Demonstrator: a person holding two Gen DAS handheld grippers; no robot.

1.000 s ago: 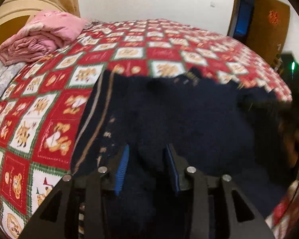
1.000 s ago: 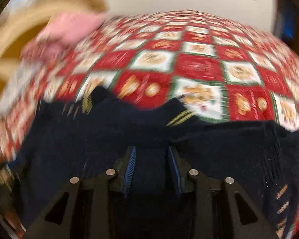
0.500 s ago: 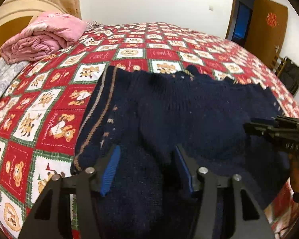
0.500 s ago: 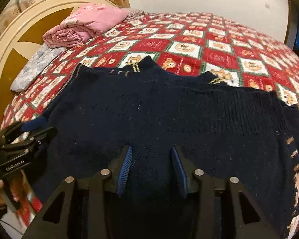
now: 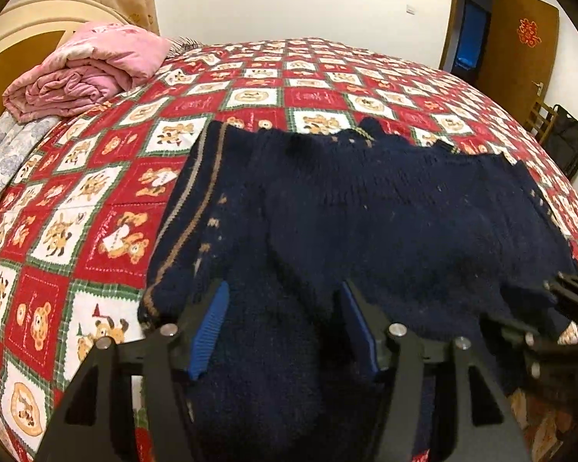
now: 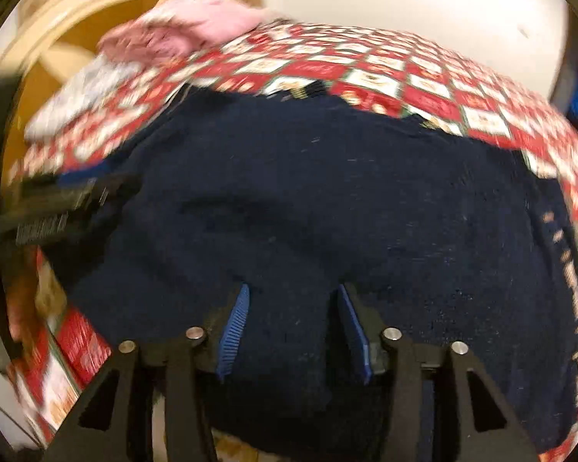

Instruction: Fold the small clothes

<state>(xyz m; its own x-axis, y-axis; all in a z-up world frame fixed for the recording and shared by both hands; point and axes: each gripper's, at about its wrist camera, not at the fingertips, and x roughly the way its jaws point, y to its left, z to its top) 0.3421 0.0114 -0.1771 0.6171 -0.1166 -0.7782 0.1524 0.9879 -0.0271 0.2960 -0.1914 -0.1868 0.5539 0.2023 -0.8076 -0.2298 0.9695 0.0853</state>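
Mostly flat, the navy knit sweater [image 5: 385,223] fills the centre and lower half of both views, spread on the bed with its neckline toward the top of the frame and a tan-striped edge folded along its left side in the left wrist view. Left gripper [image 5: 285,327] sits at bottom centre, blue-padded fingers [image 5: 208,331] spread wide over the sweater's near hem, nothing pinched. Right gripper [image 6: 293,327] also gapes wide above the knit at bottom centre, holding nothing. Right wrist view is motion-blurred, so fabric detail and the far edge are smeared. Right gripper body shows only partly at the lower right edge of the left view; the left one is a dark blur at mid-left of the right view. Near hem is hidden behind the gripper frames. Underneath lies a red checked bedspread [image 5: 96,200] with bear patches. Folded pink quilt [image 5: 84,73] at upper left by a curved cream headboard [image 5: 31,30]. White wall, brown door [image 5: 520,50] at upper right, black bag [image 5: 566,146] below it.
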